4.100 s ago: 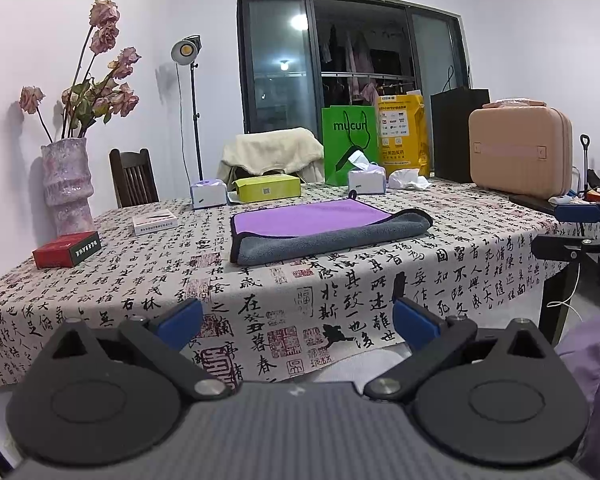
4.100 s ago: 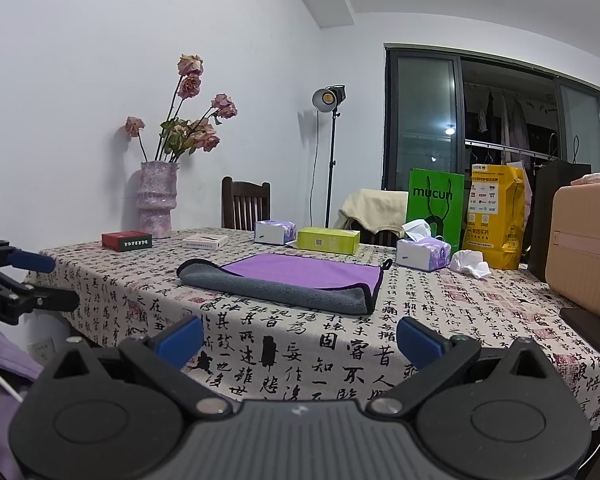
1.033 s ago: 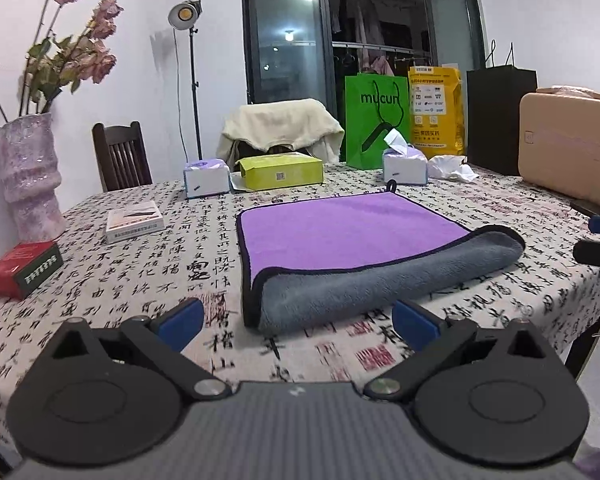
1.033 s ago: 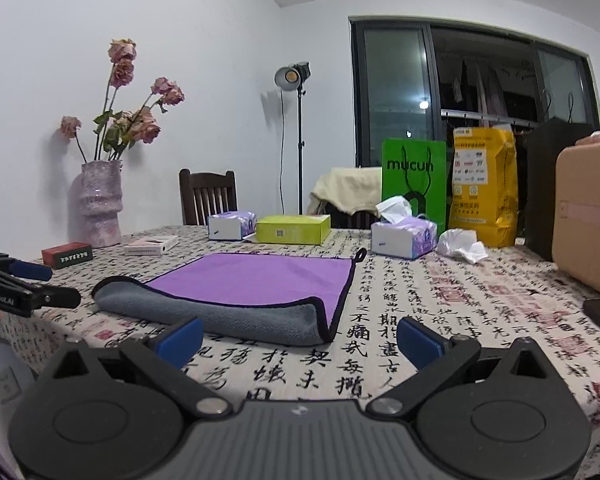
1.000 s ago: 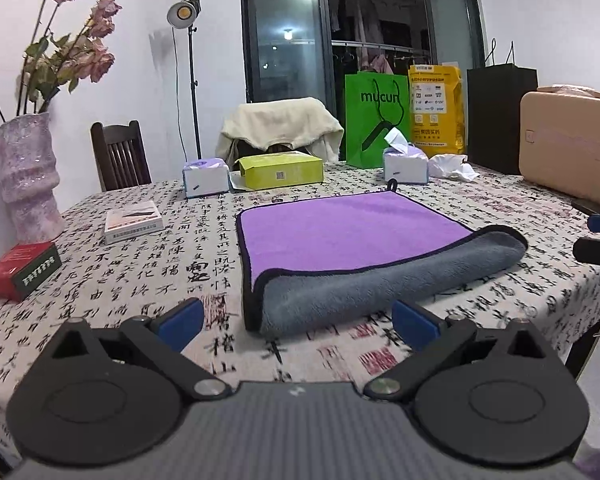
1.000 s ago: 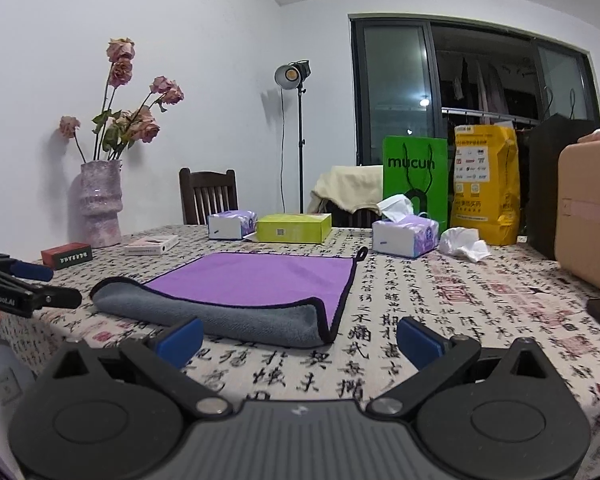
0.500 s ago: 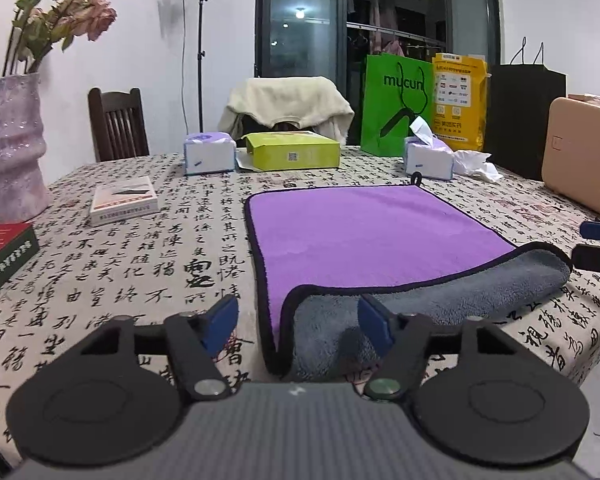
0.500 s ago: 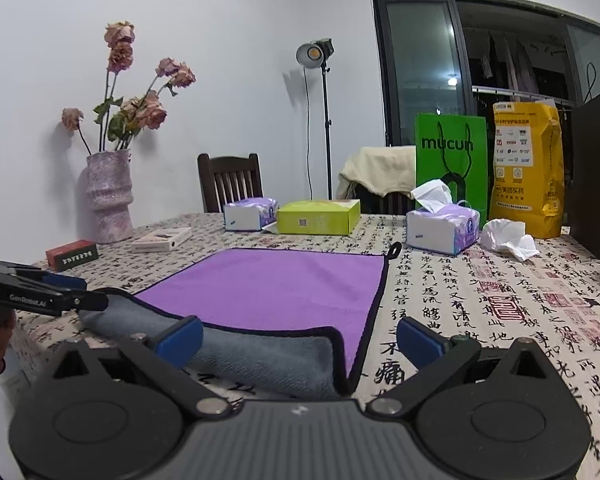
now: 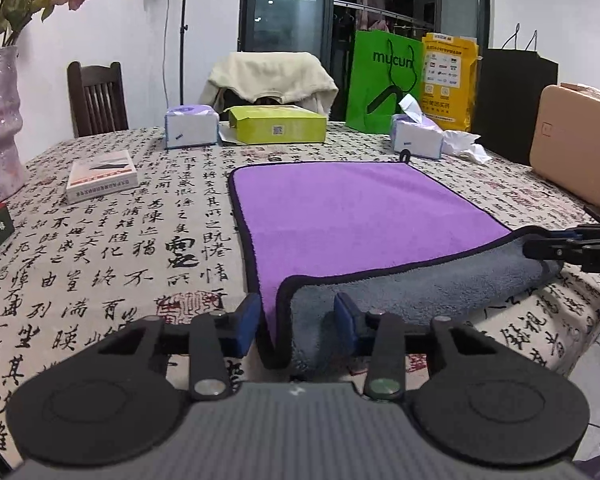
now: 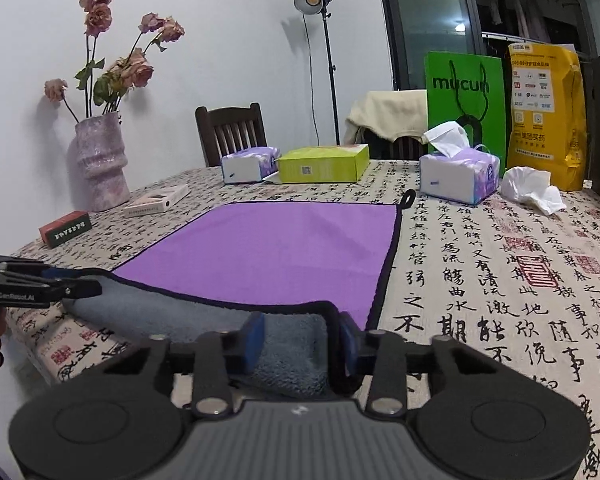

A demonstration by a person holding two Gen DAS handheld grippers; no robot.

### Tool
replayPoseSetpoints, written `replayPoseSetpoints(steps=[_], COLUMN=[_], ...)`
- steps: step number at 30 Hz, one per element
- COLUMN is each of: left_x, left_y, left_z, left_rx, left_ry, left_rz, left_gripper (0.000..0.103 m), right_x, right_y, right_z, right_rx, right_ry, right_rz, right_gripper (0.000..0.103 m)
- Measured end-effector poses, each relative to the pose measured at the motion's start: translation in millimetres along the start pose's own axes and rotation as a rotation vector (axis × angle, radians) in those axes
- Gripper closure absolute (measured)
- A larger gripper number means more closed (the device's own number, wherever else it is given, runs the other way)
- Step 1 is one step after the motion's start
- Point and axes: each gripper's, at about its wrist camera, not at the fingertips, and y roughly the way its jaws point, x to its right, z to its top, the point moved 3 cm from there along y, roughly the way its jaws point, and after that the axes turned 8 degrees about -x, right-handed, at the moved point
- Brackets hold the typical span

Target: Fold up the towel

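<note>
A purple towel (image 9: 352, 204) with a grey underside and black trim lies on the table, its near edge rolled over into a grey fold (image 9: 420, 280). My left gripper (image 9: 296, 318) has its blue pads around the fold's left corner, narrowed but with a gap still showing. My right gripper (image 10: 300, 338) straddles the fold's right corner (image 10: 292, 344) the same way. Each gripper shows in the other's view: the right at the right edge (image 9: 572, 246), the left at the left edge (image 10: 40, 282).
The tablecloth (image 9: 112, 240) has calligraphy print. A vase (image 10: 98, 164), a red box (image 10: 65, 229), a flat box (image 9: 100, 176), tissue packs (image 10: 458, 174), a yellow-green box (image 9: 276, 128), bags (image 9: 384, 80) and a pink case (image 9: 576, 144) ring the towel.
Both grippers have moved forward to the towel's rolled near edge and narrowed their jaws around its two corners.
</note>
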Motion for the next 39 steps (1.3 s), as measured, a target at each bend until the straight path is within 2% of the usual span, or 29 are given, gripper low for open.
replayPoseSetpoints(steps=[2, 4, 8, 10, 13, 14, 17, 20, 21, 22, 23, 24, 26, 33, 39], left_x=[1.0, 3.0, 5.3, 5.3, 8.0, 8.8, 9.0, 9.2, 9.6, 10.5, 11.6, 12.1, 12.9, 8.0, 9.1], left_y=[-1.4, -3.1, -8.2, -9.3, -4.4, -3.4, -2.0, -1.9, -2.1, -2.3, -2.7, -4.4, -4.8, -8.4, -2.5], left_z=[0.3, 0.7, 3.5, 4.3, 2.5, 1.9, 2.0, 0.7, -0.2, -1.1, -1.7, -2.2, -1.0, 16.4, 43.5], left_rx=[-0.004, -0.007, 0.007, 0.011, -0.023, -0.027, -0.029, -0.027, -0.025, -0.023, -0.018, -0.015, -0.017, 0.028, 0.074], left_ry=[0.007, 0.017, 0.034, 0.041, 0.064, 0.066, 0.065, 0.068, 0.070, 0.074, 0.080, 0.082, 0.087, 0.099, 0.103], left_rz=[-0.016, -0.025, -0.022, -0.030, -0.044, -0.040, -0.035, -0.040, -0.040, -0.045, -0.045, -0.041, -0.033, -0.004, 0.026], left_gripper=[0.072, 0.086, 0.088, 0.089, 0.087, 0.087, 0.078, 0.077, 0.082, 0.093, 0.096, 0.097, 0.098, 0.098, 0.098], right_x=[0.4, 1.3, 0.3, -0.5, -1.0, -1.8, -2.2, 0.4, 0.5, 0.0, -1.1, -2.7, -5.9, -7.5, -3.3], right_y=[-0.2, -0.4, -3.7, -6.5, -3.0, -0.5, 1.2, 2.8, 2.8, 2.9, 3.0, 2.9, 2.6, -6.5, 0.1], right_z=[-0.2, -0.2, 0.2, 0.3, -1.8, -3.2, -4.3, -4.3, -4.3, -3.9, -3.8, -3.6, -2.4, 15.3, 35.4], right_rx=[-0.006, -0.013, -0.004, 0.010, -0.017, -0.033, -0.037, -0.048, -0.048, -0.050, -0.049, -0.047, -0.039, 0.012, 0.028], right_ry=[-0.001, -0.001, -0.014, -0.022, -0.023, -0.026, -0.024, -0.025, -0.029, -0.036, -0.043, -0.051, -0.073, -0.086, -0.118], right_rz=[0.003, 0.007, -0.003, -0.004, 0.016, 0.024, 0.027, 0.027, 0.029, 0.025, 0.021, 0.011, -0.015, -0.055, -0.084], right_gripper=[0.079, 0.087, 0.097, 0.097, 0.097, 0.093, 0.090, 0.086, 0.086, 0.088, 0.090, 0.096, 0.098, 0.099, 0.099])
